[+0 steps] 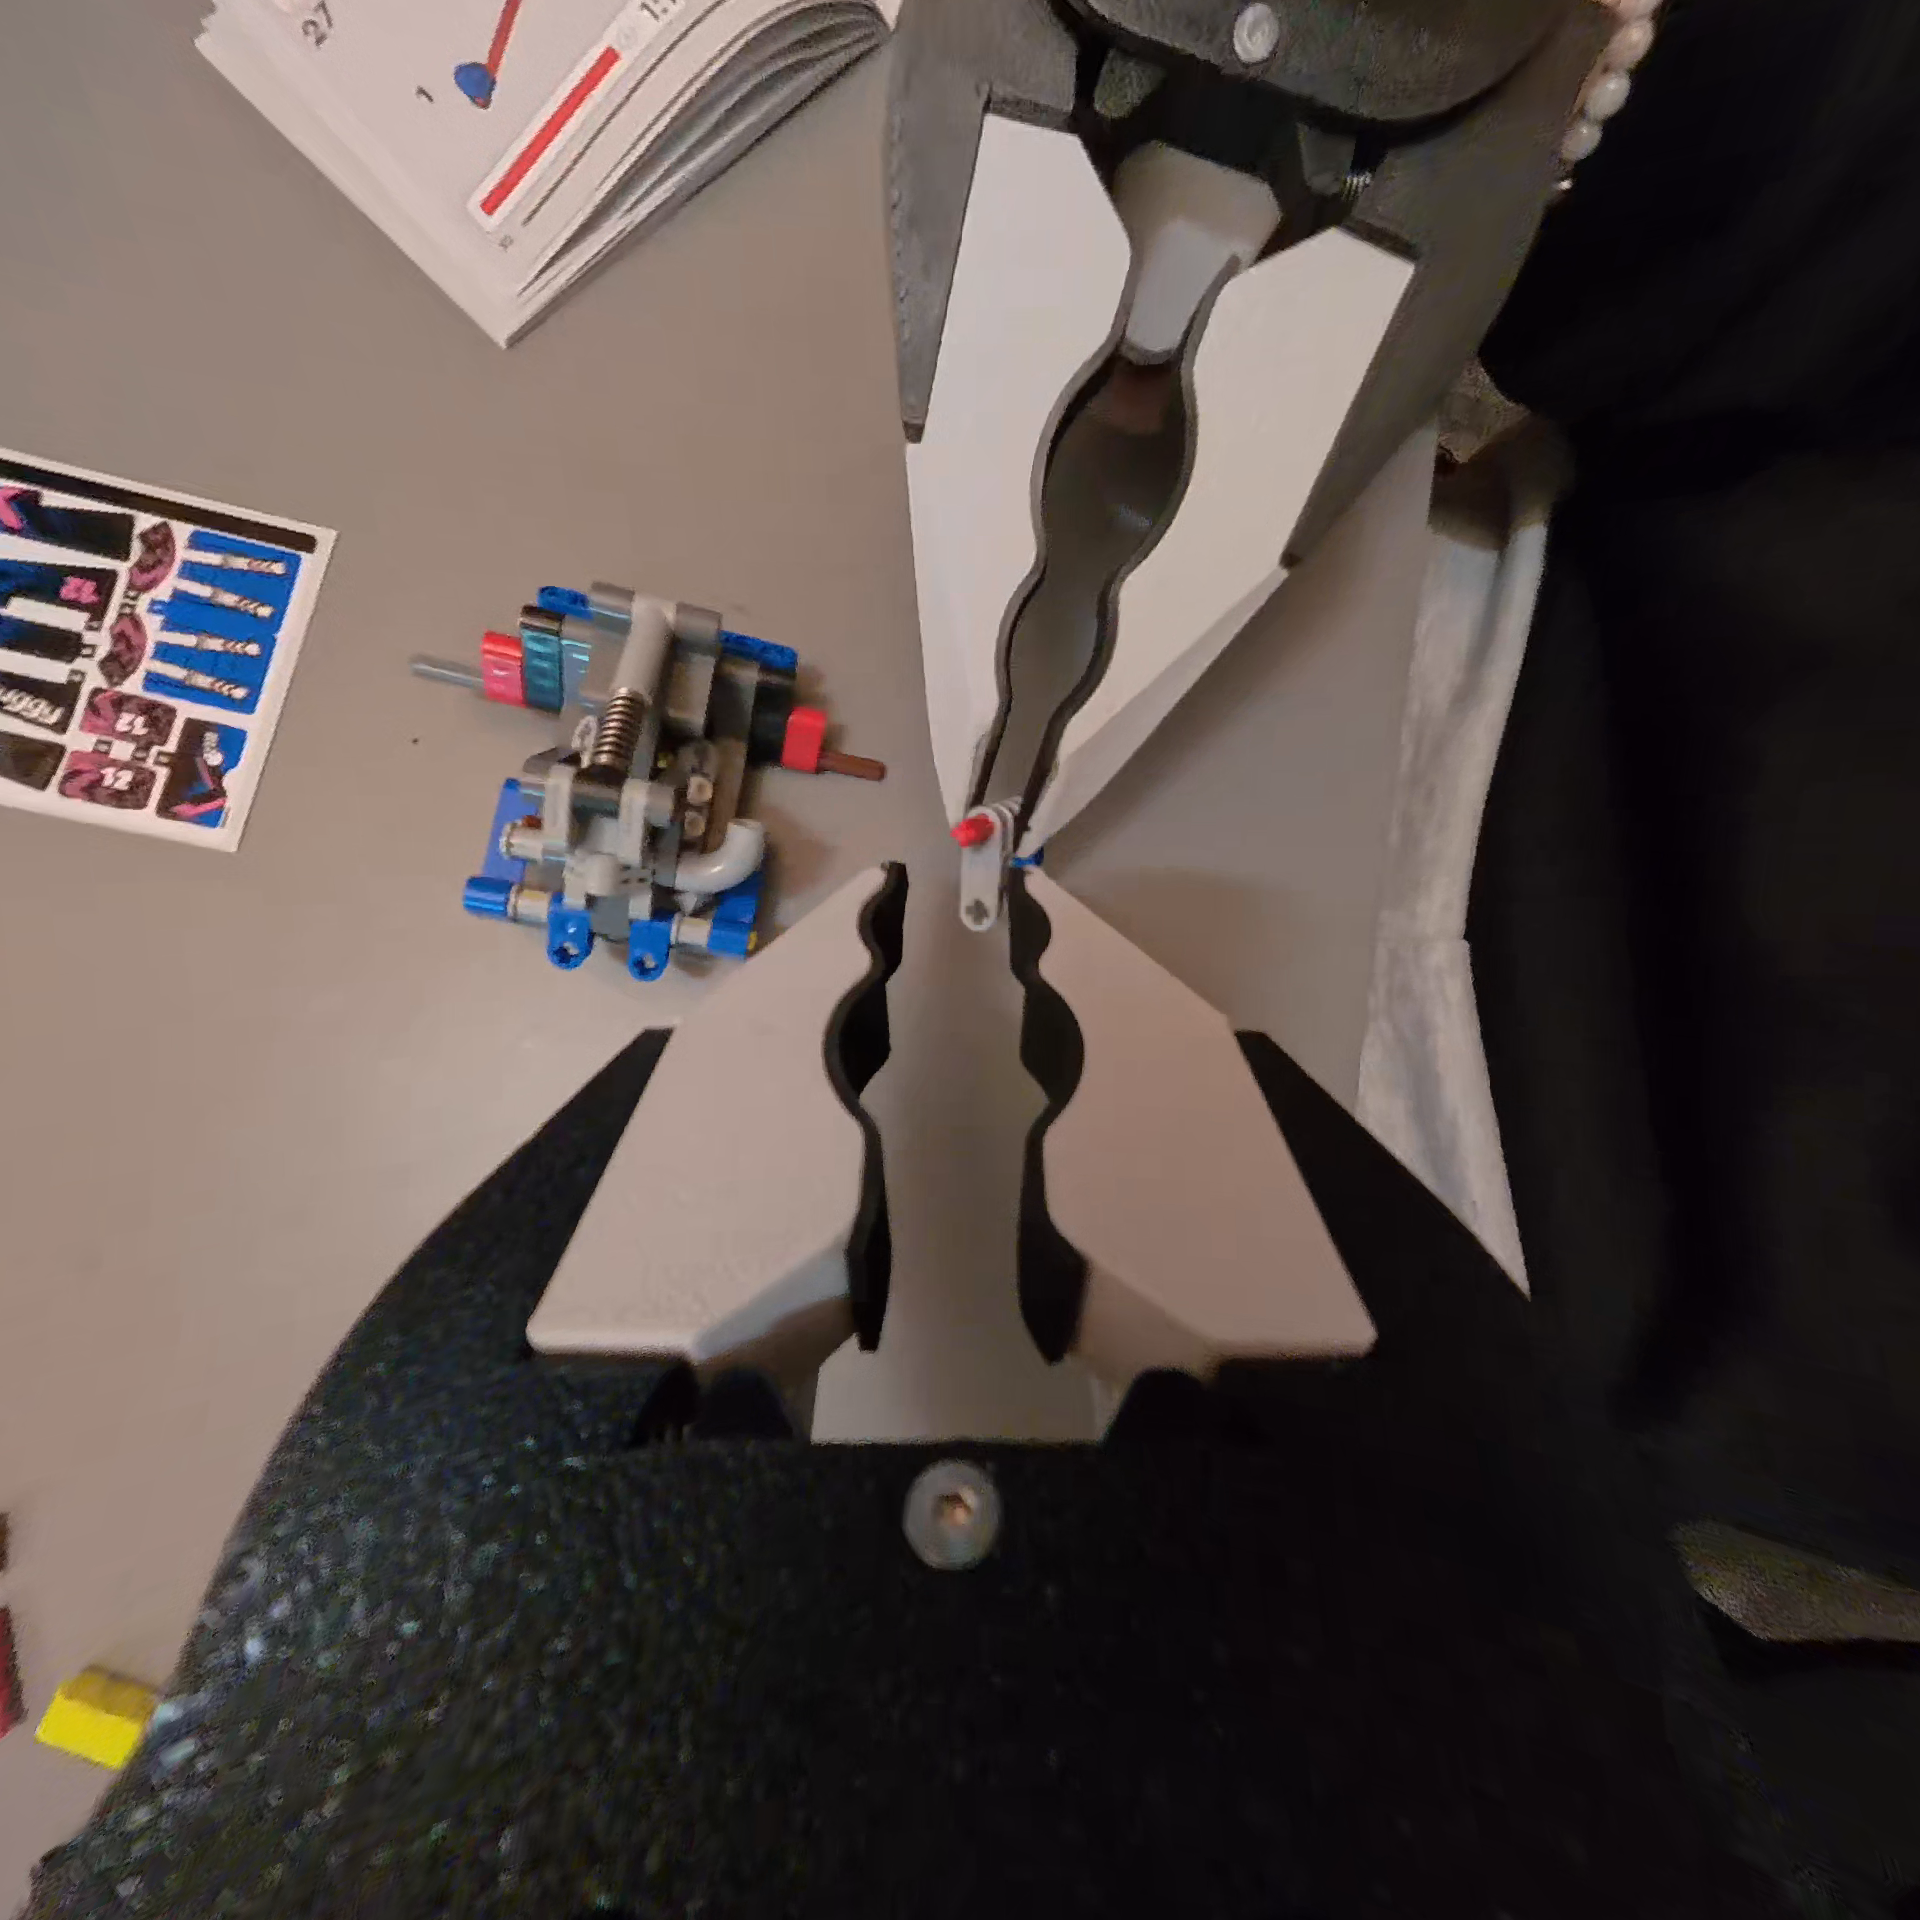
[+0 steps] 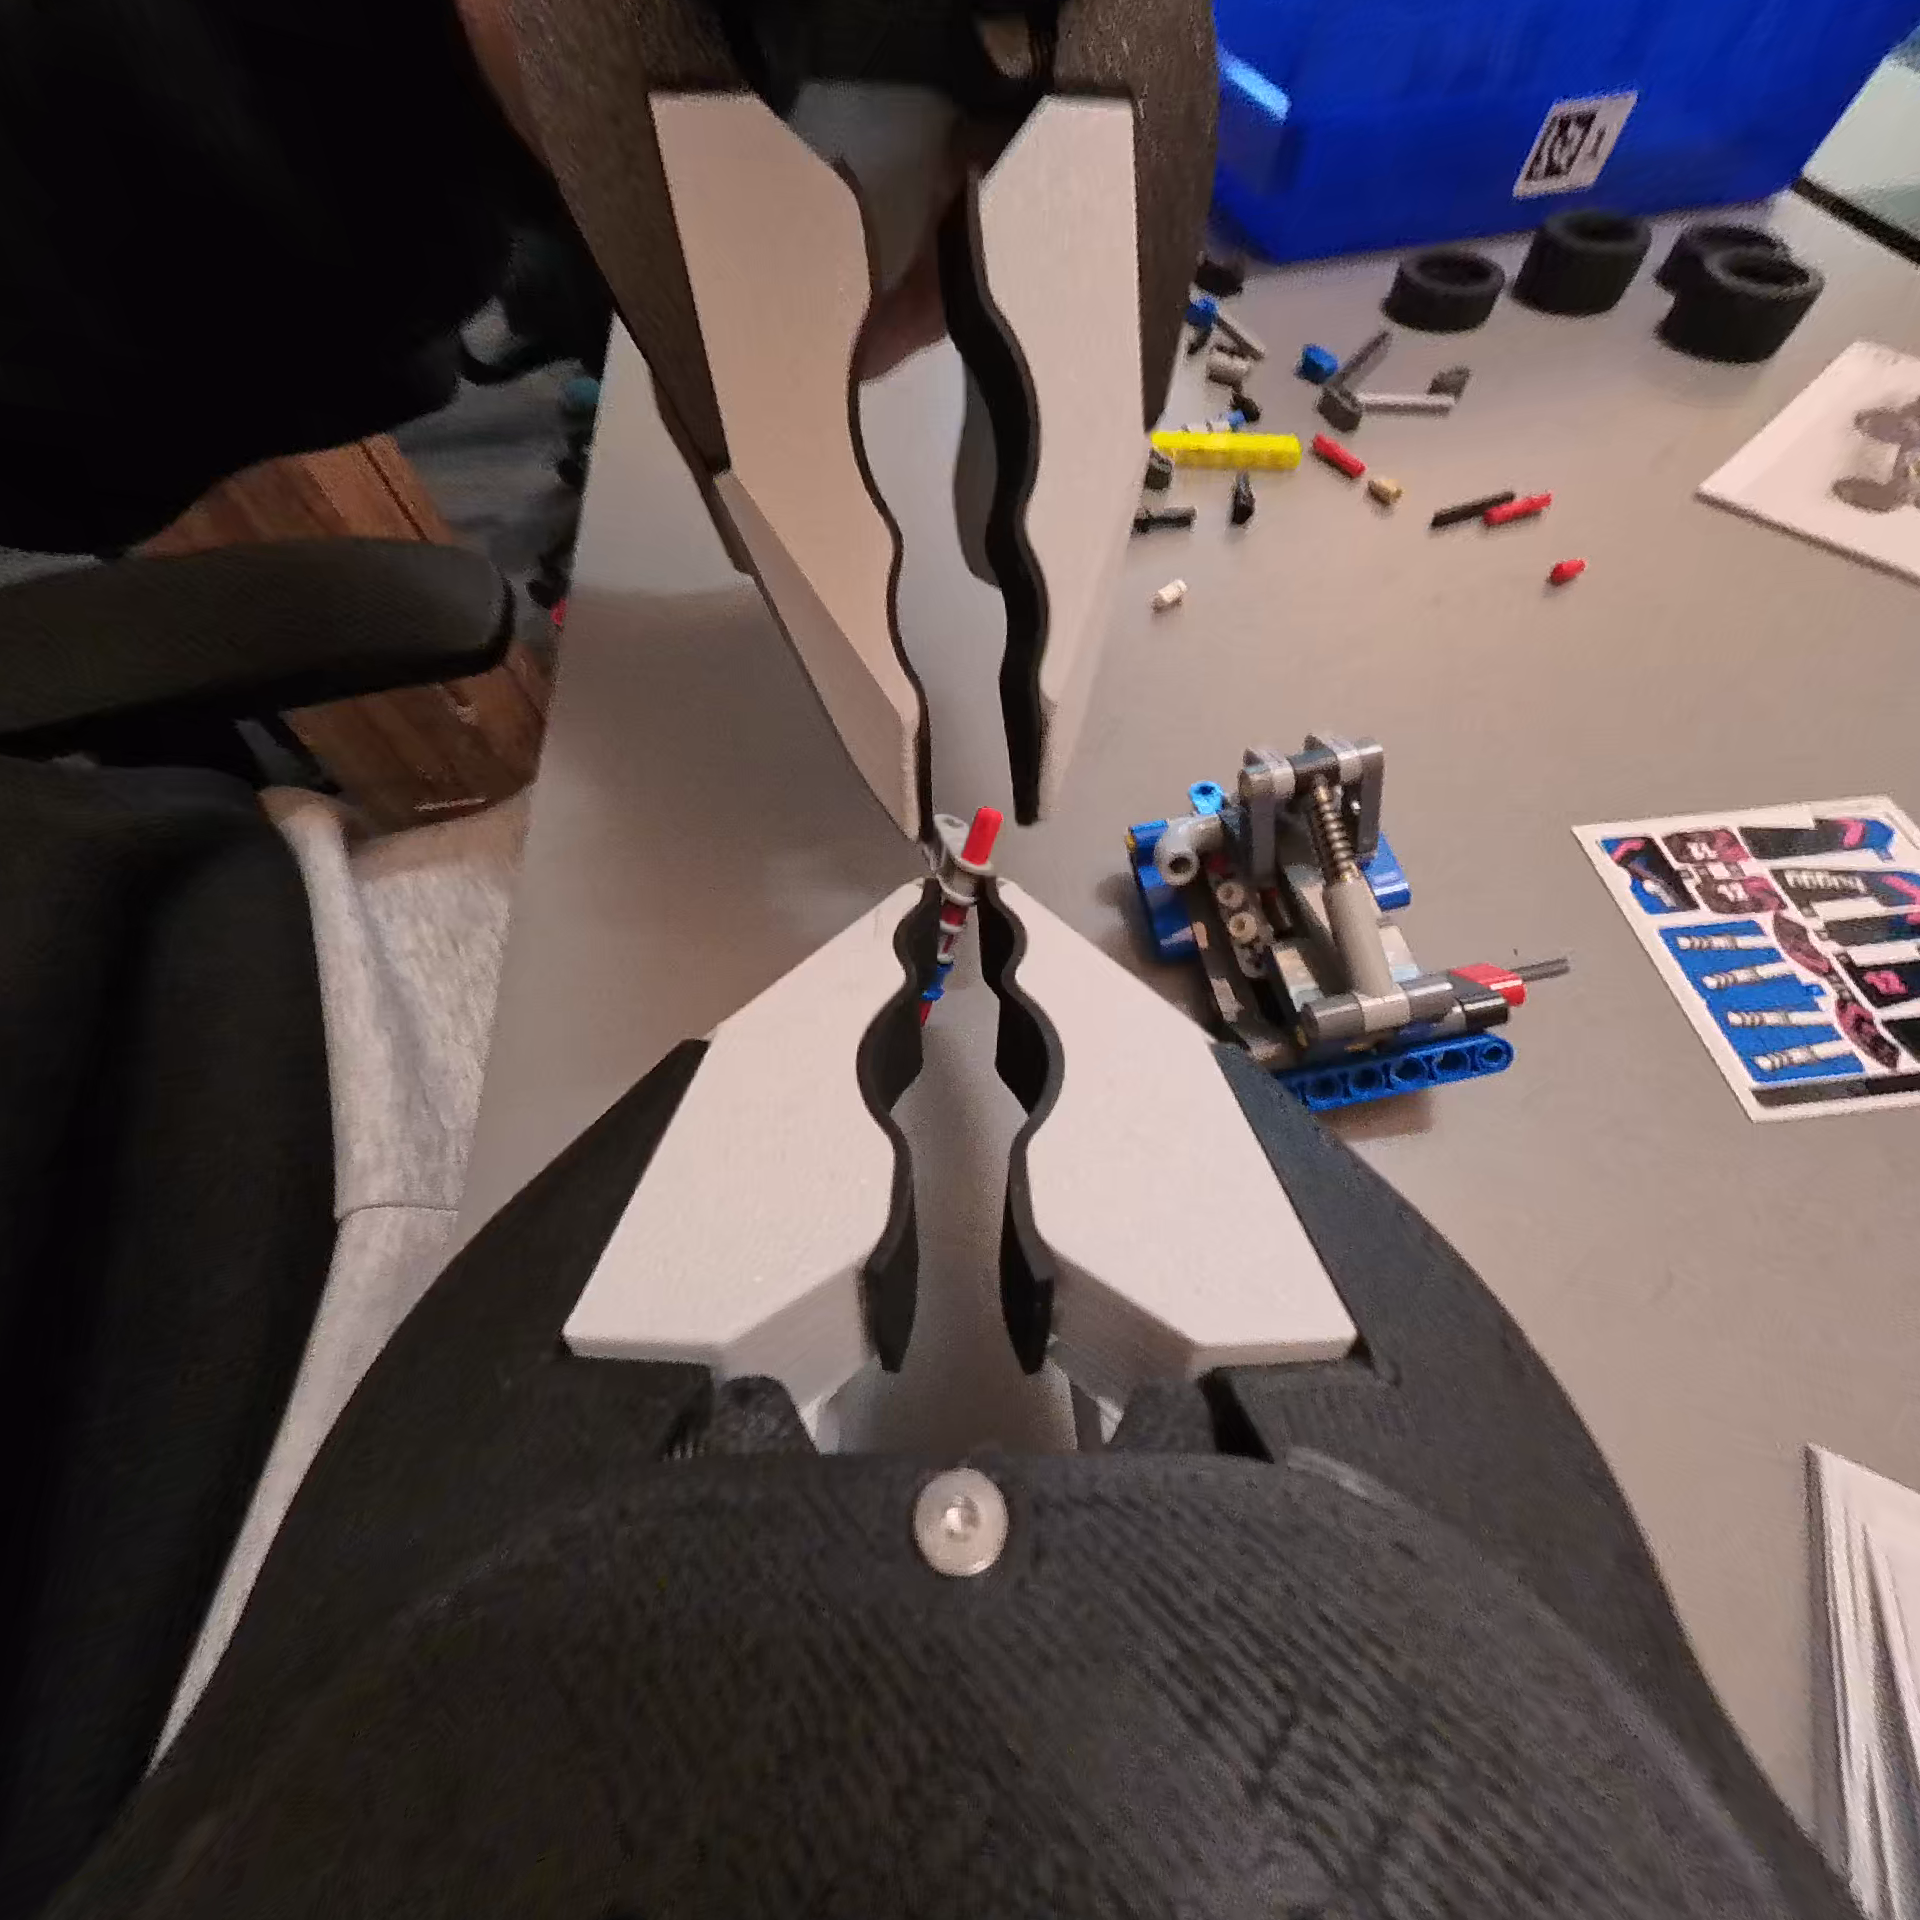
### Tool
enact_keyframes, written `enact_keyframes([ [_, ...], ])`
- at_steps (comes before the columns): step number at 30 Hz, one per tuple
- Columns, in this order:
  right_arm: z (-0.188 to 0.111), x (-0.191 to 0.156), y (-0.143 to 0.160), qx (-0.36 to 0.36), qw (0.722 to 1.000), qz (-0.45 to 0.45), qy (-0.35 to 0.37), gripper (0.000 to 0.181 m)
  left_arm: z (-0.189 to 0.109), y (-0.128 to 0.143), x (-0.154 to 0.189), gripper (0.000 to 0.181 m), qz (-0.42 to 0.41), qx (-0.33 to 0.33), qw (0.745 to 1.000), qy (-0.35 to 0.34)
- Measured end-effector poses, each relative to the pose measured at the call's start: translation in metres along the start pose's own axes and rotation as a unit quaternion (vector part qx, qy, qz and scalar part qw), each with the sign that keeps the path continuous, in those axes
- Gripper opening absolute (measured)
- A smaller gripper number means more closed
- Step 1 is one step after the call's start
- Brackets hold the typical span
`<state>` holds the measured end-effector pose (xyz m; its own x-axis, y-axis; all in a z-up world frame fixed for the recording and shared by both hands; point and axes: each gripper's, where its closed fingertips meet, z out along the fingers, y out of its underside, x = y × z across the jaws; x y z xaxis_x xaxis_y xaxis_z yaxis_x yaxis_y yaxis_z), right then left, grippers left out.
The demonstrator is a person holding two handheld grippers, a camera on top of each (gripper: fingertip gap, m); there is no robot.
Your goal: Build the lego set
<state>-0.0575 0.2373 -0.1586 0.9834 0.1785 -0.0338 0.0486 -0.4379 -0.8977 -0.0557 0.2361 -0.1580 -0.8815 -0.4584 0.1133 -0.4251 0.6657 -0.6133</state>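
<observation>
A small sub-assembly, a red axle with a light grey thin beam (image 1: 980,885), is held in the air over the table's edge. My right gripper (image 2: 956,899) is shut on it; its red tip (image 2: 980,834) sticks out past the fingertips. My left gripper (image 1: 958,878) faces it tip to tip, jaws apart, with the grey beam hanging between its fingertips, nearer one finger. It also shows in the right wrist view (image 2: 971,826), and the right gripper shows in the left wrist view (image 1: 1006,821). The partly built blue and grey model (image 1: 634,769) (image 2: 1320,925) lies on the grey table.
A sticker sheet (image 1: 135,655) (image 2: 1766,945) lies beside the model. An open instruction booklet (image 1: 540,135) is farther off. Loose parts with a yellow beam (image 2: 1226,449), black tyres (image 2: 1579,260) and a blue bin (image 2: 1507,104) are at the back. A chair armrest (image 2: 239,634) is off the table. My left and right fingertips are right by each other.
</observation>
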Motion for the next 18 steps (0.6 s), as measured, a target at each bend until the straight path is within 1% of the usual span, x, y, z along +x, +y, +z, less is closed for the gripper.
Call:
enact_keyframes([
  [2,-0.002,-0.005,-0.004,0.014,1.0,-0.007,-0.01,0.005,0.002,-0.002,0.004,0.02,0.013,-0.005,1.0,0.005],
  [3,-0.002,-0.004,-0.003,0.009,1.0,-0.009,-0.005,0.005,0.003,-0.004,0.006,0.016,0.027,-0.001,1.0,0.003],
  [4,-0.001,-0.006,0.0,0.003,1.0,-0.011,-0.01,0.006,0.002,-0.006,0.008,0.008,0.039,0.004,0.999,0.004],
  [5,-0.002,-0.006,0.001,0.001,1.0,-0.013,-0.007,0.006,0.002,-0.009,0.009,0.005,0.044,0.009,0.999,0.003],
  [8,-0.004,-0.007,0.002,-0.003,1.0,-0.025,0.0,0.006,0.004,-0.009,0.011,0.004,0.051,-0.002,0.999,-0.001],
  [9,-0.004,-0.006,0.005,-0.012,1.0,-0.027,0.002,0.01,0.004,-0.009,0.008,0.004,0.058,-0.005,0.998,-0.014],
  [11,-0.007,-0.003,0.015,-0.04,0.999,-0.027,0.009,0.021,0.004,-0.007,0.009,0.004,0.068,-0.012,0.998,-0.016],
  [13,-0.011,0.001,0.024,-0.064,0.998,-0.016,0.013,0.021,0.004,-0.005,0.004,0.003,0.071,-0.019,0.997,-0.026],
  [16,-0.012,-0.001,0.019,-0.048,0.999,0.021,-0.008,0.02,0.009,-0.002,0.005,0.003,0.077,-0.026,0.997,-0.018],
  [18,-0.006,-0.001,0.017,-0.043,0.999,0.031,-0.013,0.024,0.013,0.001,0.006,0.003,0.089,-0.04,0.995,-0.017],
])
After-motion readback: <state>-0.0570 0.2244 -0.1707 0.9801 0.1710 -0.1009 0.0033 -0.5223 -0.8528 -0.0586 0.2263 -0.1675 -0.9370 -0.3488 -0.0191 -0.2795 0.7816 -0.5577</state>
